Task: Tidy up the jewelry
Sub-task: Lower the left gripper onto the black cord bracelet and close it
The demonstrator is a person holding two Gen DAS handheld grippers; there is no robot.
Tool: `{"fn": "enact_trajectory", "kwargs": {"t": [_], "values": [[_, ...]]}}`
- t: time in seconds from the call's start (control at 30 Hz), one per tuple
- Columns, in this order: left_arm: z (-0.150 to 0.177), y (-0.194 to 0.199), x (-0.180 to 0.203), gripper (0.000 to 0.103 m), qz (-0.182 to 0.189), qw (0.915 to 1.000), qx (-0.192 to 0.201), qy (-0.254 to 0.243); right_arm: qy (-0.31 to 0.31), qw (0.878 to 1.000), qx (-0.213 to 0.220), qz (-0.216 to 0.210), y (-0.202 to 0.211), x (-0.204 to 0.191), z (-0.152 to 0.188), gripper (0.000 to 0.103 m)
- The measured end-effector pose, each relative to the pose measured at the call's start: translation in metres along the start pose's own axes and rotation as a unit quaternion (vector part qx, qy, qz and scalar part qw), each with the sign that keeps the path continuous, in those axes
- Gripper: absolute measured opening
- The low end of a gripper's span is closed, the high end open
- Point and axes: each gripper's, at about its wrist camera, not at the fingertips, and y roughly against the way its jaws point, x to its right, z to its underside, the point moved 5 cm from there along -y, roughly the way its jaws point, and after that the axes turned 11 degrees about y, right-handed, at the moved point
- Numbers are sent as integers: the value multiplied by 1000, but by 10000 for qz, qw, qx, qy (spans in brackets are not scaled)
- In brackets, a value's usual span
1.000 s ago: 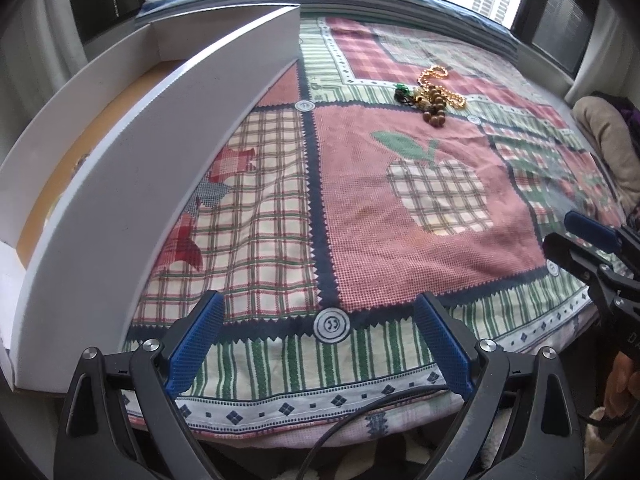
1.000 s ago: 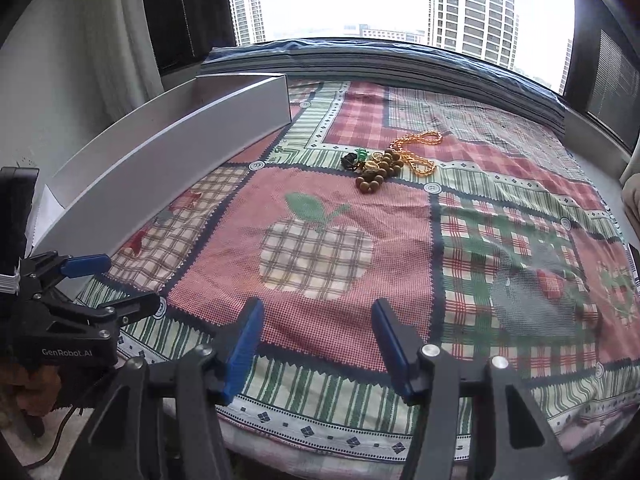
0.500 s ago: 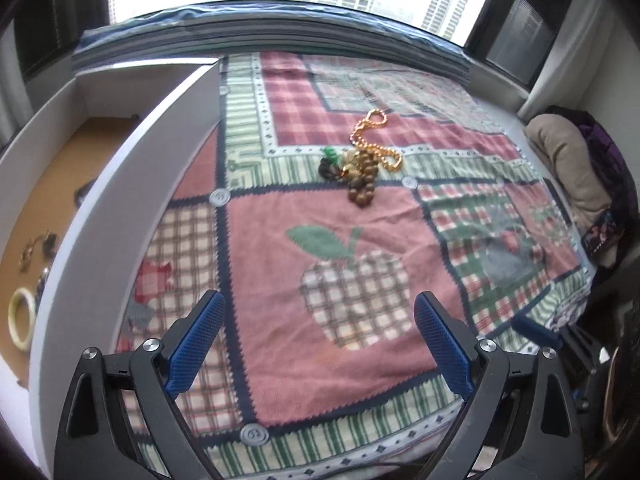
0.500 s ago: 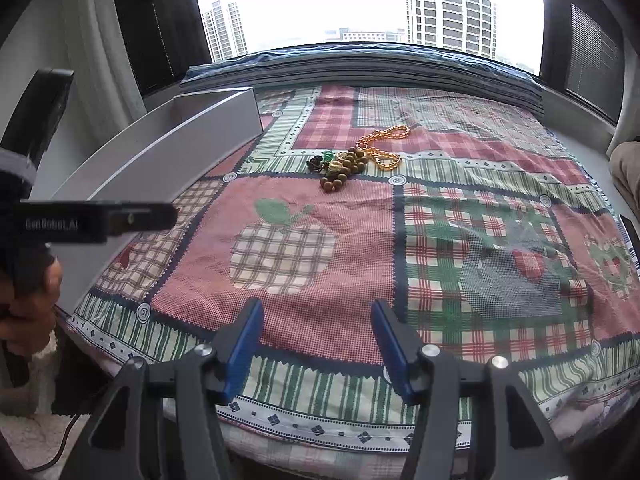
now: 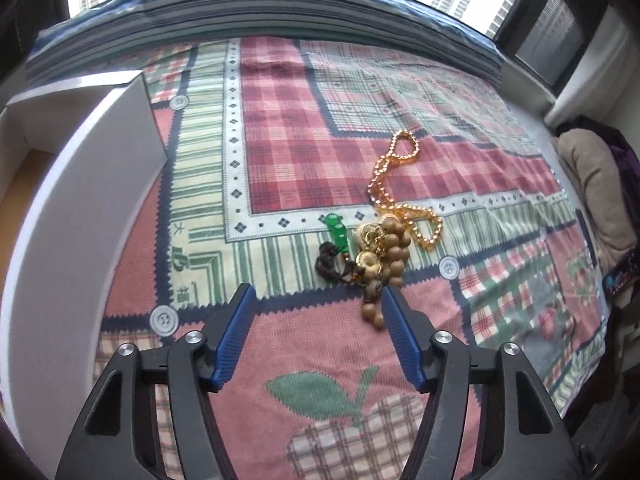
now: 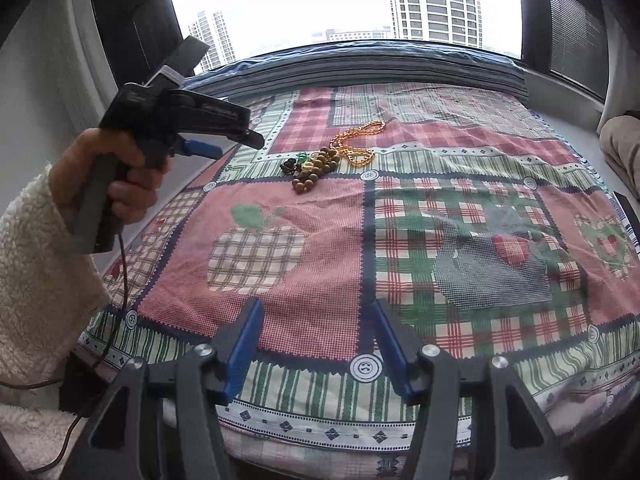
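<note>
A heap of jewelry lies on the patchwork cloth: a wooden bead bracelet (image 5: 390,258), a gold bead chain (image 5: 404,184), gold rings (image 5: 368,260), a green pendant (image 5: 337,232) and a dark knotted piece (image 5: 326,266). My left gripper (image 5: 316,296) is open and hovers just short of the heap, its right finger beside the wooden beads. The heap also shows in the right wrist view (image 6: 320,168), far ahead. My right gripper (image 6: 316,312) is open and empty near the cloth's front edge. The left gripper (image 6: 224,140) shows there, raised at the left.
A white box (image 5: 92,168) with a tan floor stands along the left of the cloth. A beige cushion (image 5: 592,184) lies at the far right. The window sill (image 5: 320,12) runs along the back.
My left gripper has risen and moved forward to the jewelry heap, leaving the box behind at the left. My right gripper has hardly moved.
</note>
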Motion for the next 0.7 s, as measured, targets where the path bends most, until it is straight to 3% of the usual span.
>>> {"fn": "enact_trajectory", "kwargs": {"t": [0.1, 0.43, 0.57, 0.7], "values": [[-5, -20, 7, 50, -66, 9999, -137, -45, -46, 10000, -15, -3, -1, 4, 1, 57], [-11, -56, 15, 34, -417, 9986, -135, -281, -167, 9998, -82, -31, -5, 13, 4, 57], [-10, -60, 14, 14, -331, 9992, -120, -200, -195, 9998, -84, -10, -6, 15, 5, 57], [-7, -51, 6, 11, -224, 9997, -120, -59, -219, 9997, -74, 6, -5, 17, 6, 57]]}}
